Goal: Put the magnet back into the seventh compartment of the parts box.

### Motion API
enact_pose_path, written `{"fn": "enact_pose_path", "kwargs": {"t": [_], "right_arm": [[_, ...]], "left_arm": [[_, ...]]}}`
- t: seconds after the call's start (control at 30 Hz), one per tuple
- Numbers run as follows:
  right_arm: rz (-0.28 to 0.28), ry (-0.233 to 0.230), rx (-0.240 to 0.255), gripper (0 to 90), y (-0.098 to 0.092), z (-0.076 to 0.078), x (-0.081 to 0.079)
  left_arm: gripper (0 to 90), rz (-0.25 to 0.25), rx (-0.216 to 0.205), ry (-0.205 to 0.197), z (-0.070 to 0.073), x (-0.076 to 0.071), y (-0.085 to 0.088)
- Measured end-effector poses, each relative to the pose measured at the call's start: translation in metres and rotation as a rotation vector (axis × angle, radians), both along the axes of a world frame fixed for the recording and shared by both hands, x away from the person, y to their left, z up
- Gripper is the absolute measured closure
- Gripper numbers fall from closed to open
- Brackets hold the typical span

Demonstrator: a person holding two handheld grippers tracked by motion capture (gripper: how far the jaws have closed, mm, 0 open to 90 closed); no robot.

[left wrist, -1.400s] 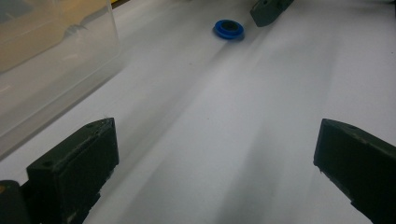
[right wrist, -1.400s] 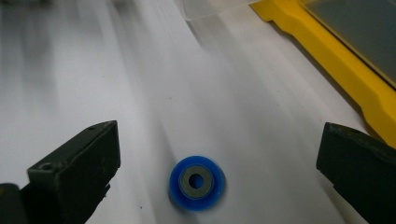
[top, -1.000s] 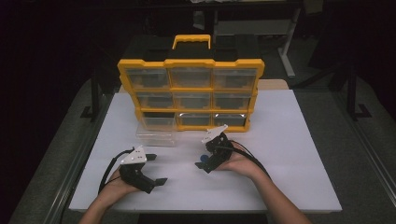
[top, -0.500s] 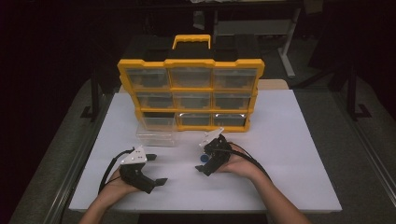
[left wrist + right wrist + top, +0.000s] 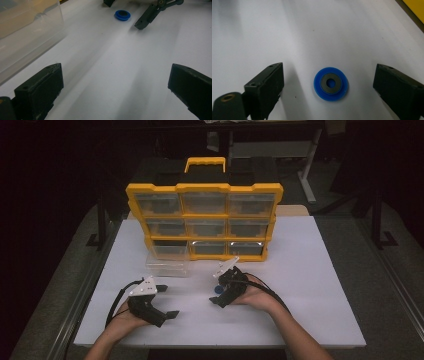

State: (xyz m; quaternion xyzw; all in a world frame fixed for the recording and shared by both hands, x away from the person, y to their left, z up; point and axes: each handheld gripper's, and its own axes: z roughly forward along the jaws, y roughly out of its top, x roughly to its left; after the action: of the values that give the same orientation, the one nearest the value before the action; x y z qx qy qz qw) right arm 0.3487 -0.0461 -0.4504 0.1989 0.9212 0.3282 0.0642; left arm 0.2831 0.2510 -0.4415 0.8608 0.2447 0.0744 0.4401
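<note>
A small blue disc with a dark grey centre ring lies flat on the white table. My right gripper hangs over it with a jaw on either side, neither pad touching it. Its jaws have just been closing a little and still stand wide. From above, the disc shows between the jaws of the right gripper. My left gripper rests open on the table at the near left, with nothing between the jaws. The left gripper looks across bare table towards the disc.
A yellow organizer with three rows of clear drawers and a top handle stands at the back of the white table. One clear drawer sits on the table in front of its left side, close to my left gripper.
The right gripper's jaws stand slightly narrower around the blue disc. Both hands have kept their places.
</note>
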Motion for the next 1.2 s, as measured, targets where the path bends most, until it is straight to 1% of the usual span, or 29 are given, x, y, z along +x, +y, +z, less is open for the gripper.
{"fn": "enact_pose_path", "kwargs": {"t": [0.1, 0.27, 0.33, 0.4, 0.57, 0.77, 0.8, 0.87, 1.0, 1.2], "right_arm": [[0.005, -0.005, 0.0, 12.5, -0.0009, 0.0005, 0.0006], [-0.002, -0.011, -0.004, 16.4, -0.0015, 0.0016, 0.0004], [-0.014, 0.0, -0.004, 18.6, -0.0016, 0.0029, -0.0006], [-0.014, 0.001, -0.004, 20.7, -0.0017, 0.0034, -0.0008], [-0.012, -0.009, -0.01, 25.9, -0.0019, 0.0042, -0.0011], [-0.011, -0.006, -0.015, 32.0, -0.0021, 0.0058, -0.0028], [-0.004, -0.011, -0.013, 33.2, -0.0022, 0.0059, -0.0025], [-0.004, -0.007, -0.01, 35.4, -0.0018, 0.0062, -0.0034], [0.004, -0.014, -0.016, 40.4, -0.0019, 0.0071, -0.0038], [0.005, -0.013, -0.015, 44.5, -0.0021, 0.0077, -0.0041]], "left_arm": [[0.0, 0.0, 0.0, 0.0, -0.0001, 0.0, 0.0], [0.0, 0.0, 0.001, -0.001, 0.0002, -0.0001, 0.0002], [0.0, 0.0, 0.0, 0.0, 0.0002, -0.0001, 0.0001], [0.0, 0.0, 0.0, -0.001, 0.0001, -0.0001, 0.0001], [0.0, 0.002, 0.0, 0.0, 0.0002, -0.0001, 0.0004], [0.0, 0.003, -0.001, -0.001, 0.0005, -0.0001, 0.0003], [0.0, 0.003, -0.002, -0.001, 0.0006, -0.0001, 0.0004], [0.0, 0.004, -0.002, -0.001, 0.0006, -0.0001, 0.0004], [0.0, 0.003, -0.001, -0.001, 0.0005, -0.0002, 0.0003], [0.0, 0.003, -0.002, -0.002, 0.0008, -0.0001, 0.0006]]}}
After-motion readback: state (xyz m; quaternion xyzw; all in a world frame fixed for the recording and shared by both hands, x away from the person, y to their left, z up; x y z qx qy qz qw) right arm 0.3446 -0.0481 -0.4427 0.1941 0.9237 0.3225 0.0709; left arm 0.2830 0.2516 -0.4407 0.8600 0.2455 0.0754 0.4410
